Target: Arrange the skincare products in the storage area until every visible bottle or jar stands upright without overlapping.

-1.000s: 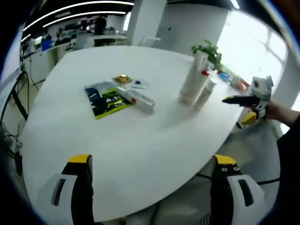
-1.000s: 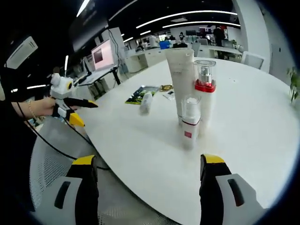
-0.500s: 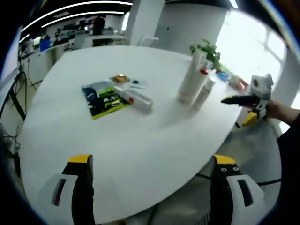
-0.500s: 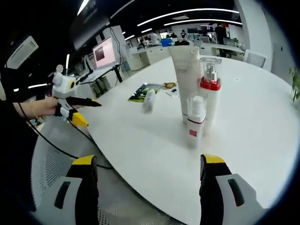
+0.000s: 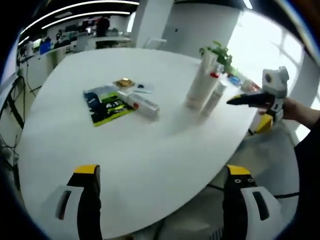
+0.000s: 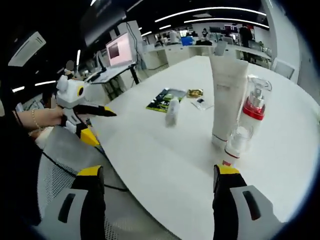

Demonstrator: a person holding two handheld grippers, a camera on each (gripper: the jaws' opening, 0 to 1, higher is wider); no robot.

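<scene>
skincare bottles cluster near the far right edge of a round white table (image 5: 150, 165): a tall white tube (image 5: 198, 84) standing on its cap, a clear-capped bottle with a red collar (image 6: 252, 112) just beside it, and a smaller clear-capped bottle (image 6: 236, 144) in front of that one in the right gripper view, all three upright and close together. whether they actually touch cannot be told. one more white tube with a red band (image 5: 141, 104) lies flat on its side toward the table's middle, its end resting on or right against a green and black leaflet (image 5: 107, 103). just beyond the leaflet sit a small gold sachet (image 5: 124, 83) and a pale flat sachet (image 5: 143, 90).

the left gripper (image 5: 159, 210) hangs over the near edge of the table with its yellow-tipped jaws spread wide and nothing between them. the right gripper (image 6: 156, 210) is likewise wide apart and holding nothing, its right jaw tip sitting right below the smaller bottle in its own view (contact is not clear). in the left gripper view the right gripper appears beyond the table's right edge, held in a hand (image 5: 295, 108), dark jaws pointing toward the upright bottles. a potted green plant (image 5: 218, 51) stands behind the tall tube.
</scene>
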